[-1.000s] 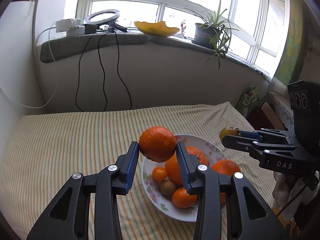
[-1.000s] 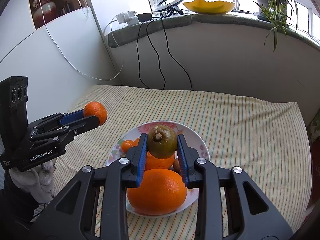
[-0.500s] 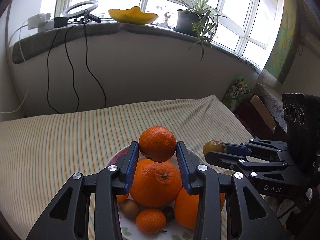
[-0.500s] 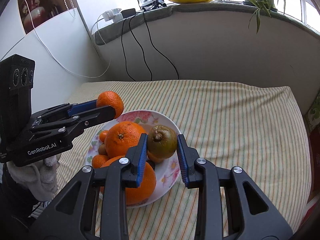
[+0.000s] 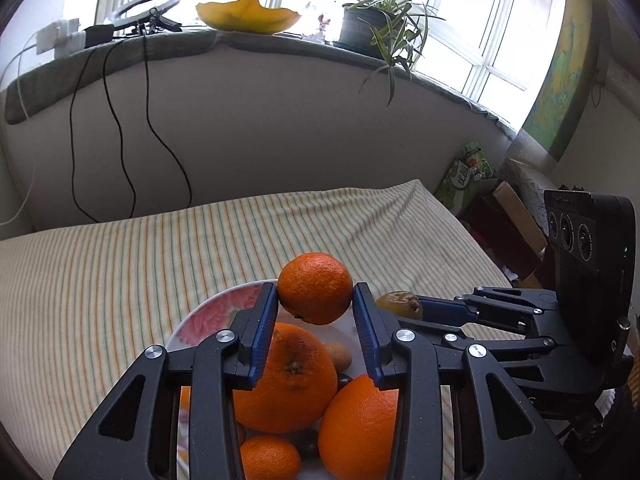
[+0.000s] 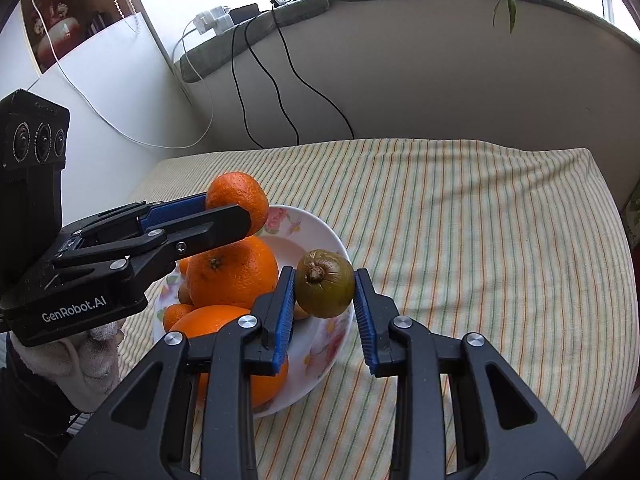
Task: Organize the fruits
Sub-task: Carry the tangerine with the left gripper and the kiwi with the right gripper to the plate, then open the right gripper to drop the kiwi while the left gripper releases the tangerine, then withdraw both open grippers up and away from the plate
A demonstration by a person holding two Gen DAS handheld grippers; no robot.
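My left gripper (image 5: 315, 308) is shut on a small orange (image 5: 315, 288) and holds it above the far side of a floral white plate (image 5: 200, 322). My right gripper (image 6: 325, 293) is shut on a brown-green kiwi-like fruit (image 6: 325, 283) and holds it over the plate's right rim (image 6: 320, 356). The plate holds large oranges (image 6: 232, 272), small mandarins and small brown fruits. The left gripper with its orange (image 6: 237, 200) shows in the right wrist view. The right gripper with its fruit (image 5: 400, 306) shows in the left wrist view.
The plate sits on a striped cloth (image 6: 480, 240) over a table. A wall with hanging black cables (image 5: 120, 140) stands behind. The sill above carries a yellow bowl (image 5: 248, 16), a potted plant (image 5: 372, 24) and a ring light. Boxes and bags (image 5: 500, 216) lie past the right edge.
Both grippers have moved right and forward over the plate, each still holding its fruit. The plate now lies lower and more to the left in both views.
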